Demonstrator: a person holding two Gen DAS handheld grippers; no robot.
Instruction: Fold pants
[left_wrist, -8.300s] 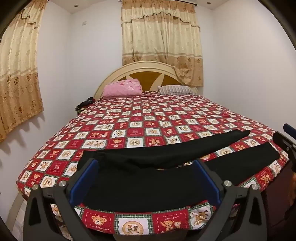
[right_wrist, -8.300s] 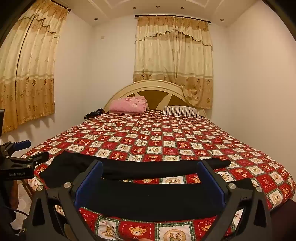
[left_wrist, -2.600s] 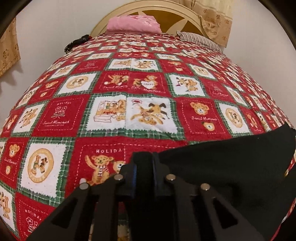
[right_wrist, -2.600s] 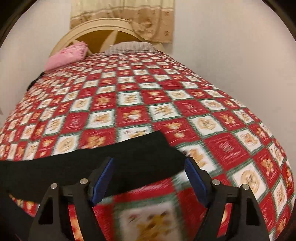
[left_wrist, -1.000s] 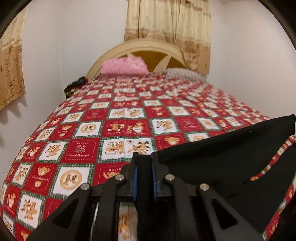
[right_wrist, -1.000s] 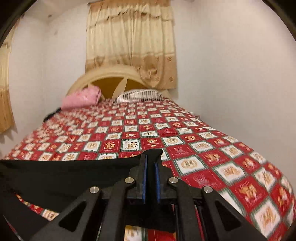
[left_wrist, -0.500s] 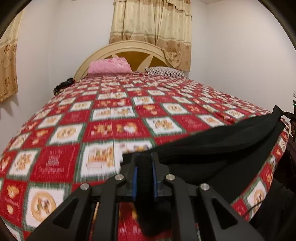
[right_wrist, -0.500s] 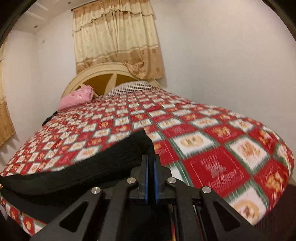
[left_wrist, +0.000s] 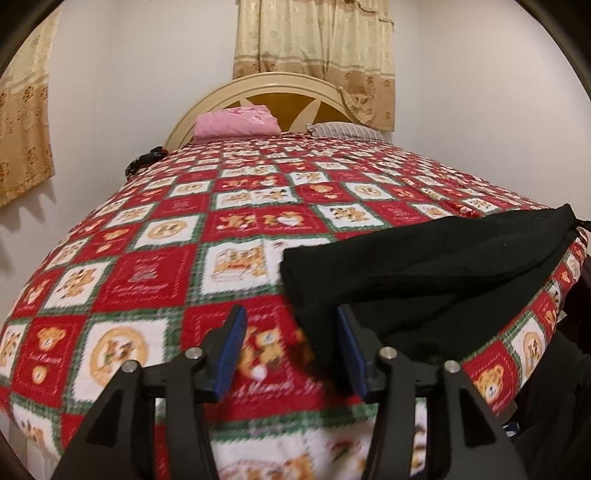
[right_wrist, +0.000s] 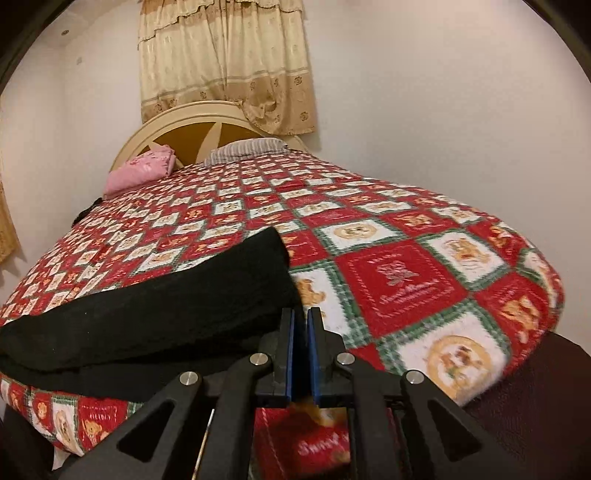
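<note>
The black pants (left_wrist: 424, 266) lie folded lengthwise near the front edge of the bed on the red bear-patterned quilt (left_wrist: 229, 221). My left gripper (left_wrist: 291, 343) is open, its blue pads apart, with the pants' left end just at its right finger. In the right wrist view the pants (right_wrist: 155, 306) stretch left from my right gripper (right_wrist: 300, 325). Its blue pads are nearly together with a thin gap, and no cloth shows between them; the pants' right end lies just left of the tips.
A pink pillow (left_wrist: 236, 123) and a striped pillow (left_wrist: 343, 130) lie against the cream headboard (left_wrist: 273, 83). Curtains (left_wrist: 314, 55) hang behind. A dark object (left_wrist: 146, 160) sits at the bed's far left edge. White walls flank the bed.
My left gripper has opened and let go of the pants' end, which now lies on the quilt. My right gripper has pulled back from its end, and the cloth is no longer between its pads.
</note>
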